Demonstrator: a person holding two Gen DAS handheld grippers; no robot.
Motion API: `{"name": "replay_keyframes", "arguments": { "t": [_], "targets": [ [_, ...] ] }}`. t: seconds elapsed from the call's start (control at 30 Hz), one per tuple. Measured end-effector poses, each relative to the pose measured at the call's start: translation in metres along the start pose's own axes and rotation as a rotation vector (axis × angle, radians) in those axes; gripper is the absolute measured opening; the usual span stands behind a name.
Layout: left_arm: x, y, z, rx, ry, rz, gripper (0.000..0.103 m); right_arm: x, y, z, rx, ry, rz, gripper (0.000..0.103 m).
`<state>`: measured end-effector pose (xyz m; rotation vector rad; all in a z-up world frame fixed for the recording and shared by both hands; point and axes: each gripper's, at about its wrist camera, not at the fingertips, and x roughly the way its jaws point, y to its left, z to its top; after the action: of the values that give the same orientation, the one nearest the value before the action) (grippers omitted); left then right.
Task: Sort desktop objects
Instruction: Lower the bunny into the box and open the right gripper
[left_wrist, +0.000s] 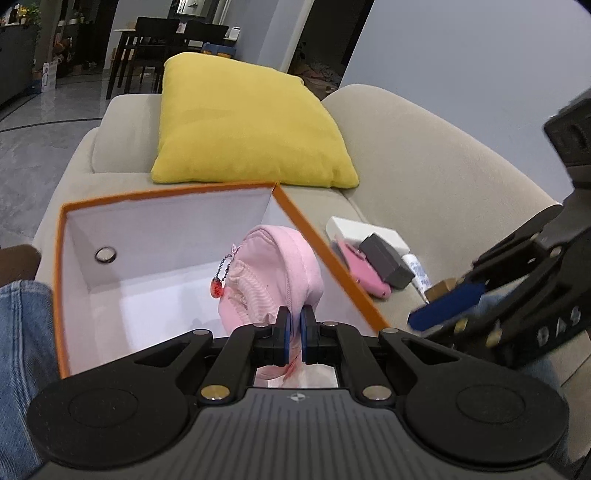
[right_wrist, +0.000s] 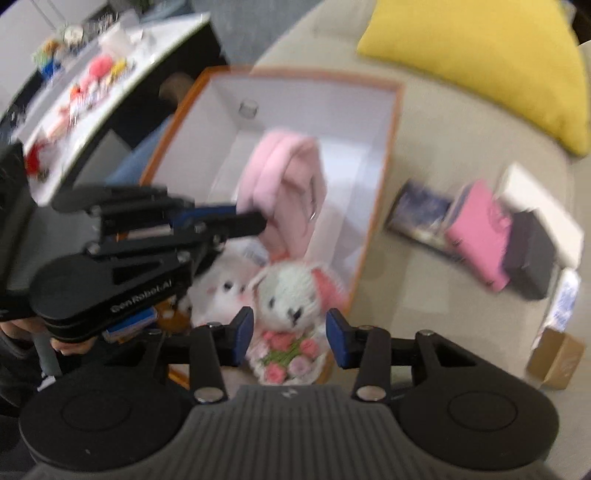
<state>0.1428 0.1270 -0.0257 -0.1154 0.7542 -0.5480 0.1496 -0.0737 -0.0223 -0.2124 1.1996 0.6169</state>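
Observation:
An orange-rimmed box with white walls stands open on a beige sofa. My left gripper is shut on the edge of a pink zip pouch with a red charm, which hangs over the box's inside. From the right wrist view, the left gripper pinches the pouch above the box. My right gripper stands open over the box's near corner. A white knitted bunny with a bouquet lies below and between its fingers, without touching the pads. A white plush lies beside it.
A yellow cushion leans at the sofa's back. Right of the box lie a white box, a dark grey box, a pink case, a blue pack, a tube and a small cardboard box. A denim-clad leg is at the left.

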Motion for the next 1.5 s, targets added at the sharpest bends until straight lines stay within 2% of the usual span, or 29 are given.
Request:
{"name": "replay_keyframes", "arguments": {
  "t": [0.17, 0.37, 0.57, 0.73, 0.8, 0.97, 1.2, 1.33, 1.43, 1.5],
  "targets": [
    [0.024, -0.007, 0.007, -0.006, 0.018, -0.013, 0.006, -0.013, -0.024, 0.003, 0.040, -0.099, -0.037, 0.046],
    [0.049, -0.012, 0.001, -0.019, 0.077, -0.046, 0.006, 0.006, -0.048, 0.001, 0.097, -0.105, -0.022, 0.045],
    [0.049, -0.009, 0.011, -0.061, 0.128, -0.105, 0.006, 0.018, -0.067, -0.004, 0.151, -0.102, 0.001, 0.045],
    [0.057, -0.004, 0.013, -0.058, 0.189, -0.130, 0.006, 0.024, -0.075, -0.005, 0.167, -0.113, 0.024, 0.045],
    [0.059, -0.005, 0.010, -0.041, 0.217, -0.128, 0.006, 0.026, -0.076, -0.006, 0.170, -0.111, 0.033, 0.045],
    [0.052, -0.024, 0.003, 0.086, 0.264, -0.107, 0.006, 0.029, -0.080, -0.009, 0.188, -0.107, 0.047, 0.045],
    [0.054, -0.016, 0.008, 0.066, 0.284, -0.125, 0.006, 0.029, -0.079, -0.011, 0.189, -0.117, 0.063, 0.046],
    [0.049, -0.020, 0.007, 0.095, 0.276, -0.090, 0.008, 0.028, -0.077, -0.012, 0.186, -0.117, 0.066, 0.046],
    [0.044, -0.024, 0.006, 0.115, 0.280, -0.072, 0.015, 0.027, -0.075, -0.014, 0.185, -0.119, 0.060, 0.046],
    [0.040, -0.026, 0.005, 0.136, 0.294, -0.058, 0.028, 0.027, -0.074, -0.016, 0.185, -0.120, 0.058, 0.046]
  ]
}}
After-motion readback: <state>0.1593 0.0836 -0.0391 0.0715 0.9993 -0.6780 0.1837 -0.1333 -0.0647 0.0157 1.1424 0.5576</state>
